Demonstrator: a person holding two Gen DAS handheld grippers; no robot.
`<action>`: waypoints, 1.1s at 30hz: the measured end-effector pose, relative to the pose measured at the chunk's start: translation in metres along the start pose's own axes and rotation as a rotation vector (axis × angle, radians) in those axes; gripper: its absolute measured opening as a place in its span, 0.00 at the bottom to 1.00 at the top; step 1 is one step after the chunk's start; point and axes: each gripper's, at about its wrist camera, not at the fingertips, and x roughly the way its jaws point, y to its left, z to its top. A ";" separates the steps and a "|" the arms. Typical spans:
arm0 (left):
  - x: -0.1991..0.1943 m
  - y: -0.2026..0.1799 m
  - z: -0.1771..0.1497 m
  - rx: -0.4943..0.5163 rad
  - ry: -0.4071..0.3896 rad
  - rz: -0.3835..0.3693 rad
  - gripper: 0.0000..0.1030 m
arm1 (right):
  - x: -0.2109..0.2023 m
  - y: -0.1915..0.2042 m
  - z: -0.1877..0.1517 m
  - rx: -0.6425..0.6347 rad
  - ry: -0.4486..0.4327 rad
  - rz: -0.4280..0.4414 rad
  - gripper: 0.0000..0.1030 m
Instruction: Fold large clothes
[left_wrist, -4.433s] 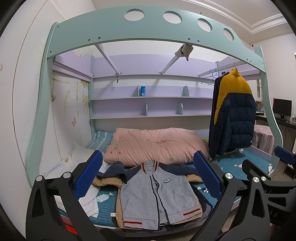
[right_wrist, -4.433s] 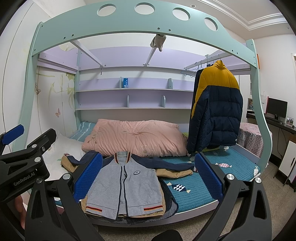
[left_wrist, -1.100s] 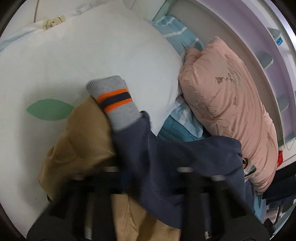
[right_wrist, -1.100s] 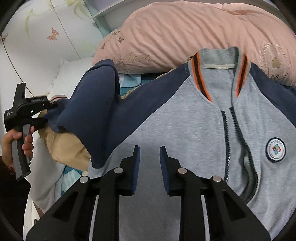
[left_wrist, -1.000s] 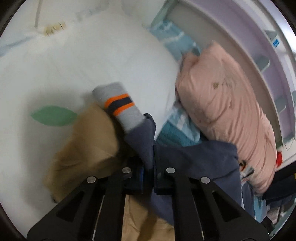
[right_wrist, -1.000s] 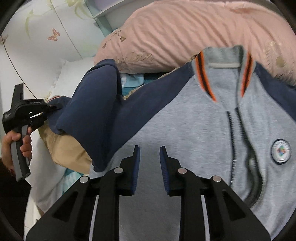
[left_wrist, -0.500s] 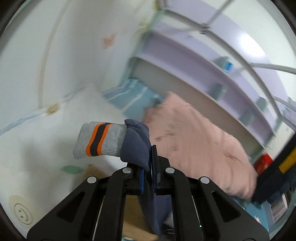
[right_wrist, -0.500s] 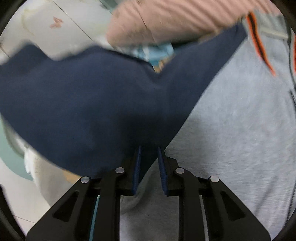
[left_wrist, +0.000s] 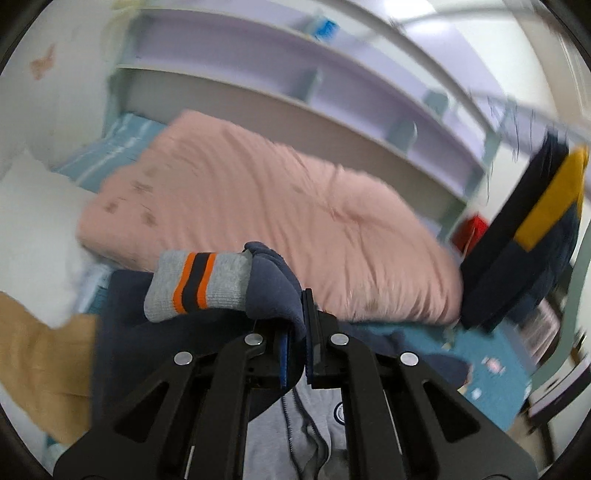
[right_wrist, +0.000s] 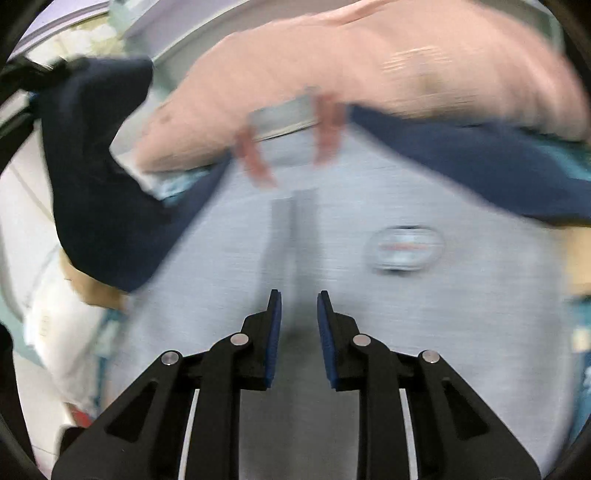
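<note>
Left claw (left_wrist: 302, 334) is clamped on the navy fleece sleeve (left_wrist: 271, 288) of the grey zip-front jacket with navy sleeves (right_wrist: 332, 295), pinched just behind the ribbed grey cuff with orange and navy stripes (left_wrist: 197, 282); gripping there leaves the cuff free and hauls the whole sleeve, likely to lay it across the chest as the first fold. The sleeve hangs as a slack drape from the claw down to the shoulder, so it's soft, thickish knit with no stiffness. Right claw (right_wrist: 298, 332) is narrow, holds nothing, and hovers over the lower front of the jacket near the zip line; probably positioned to pin or smooth the body while the sleeve comes over. The jacket body lies flat, front up, on the bed, with its round chest badge (right_wrist: 404, 245) showing, collar toward the puffy pink quilted duvet (left_wrist: 266, 206). Tan garment (left_wrist: 40, 362) sits underneath, at the left edge. Both views are motion-blurred, so fine detail is unreliable.
</note>
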 end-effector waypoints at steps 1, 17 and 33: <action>0.028 -0.016 -0.013 0.036 0.034 0.023 0.06 | -0.009 -0.018 -0.003 0.011 -0.002 -0.036 0.20; 0.162 -0.049 -0.146 0.106 0.394 -0.076 0.83 | -0.057 -0.120 -0.025 0.006 -0.084 -0.179 0.18; 0.192 -0.149 -0.171 0.315 0.459 -0.149 0.85 | -0.087 -0.208 -0.016 0.219 -0.162 -0.289 0.27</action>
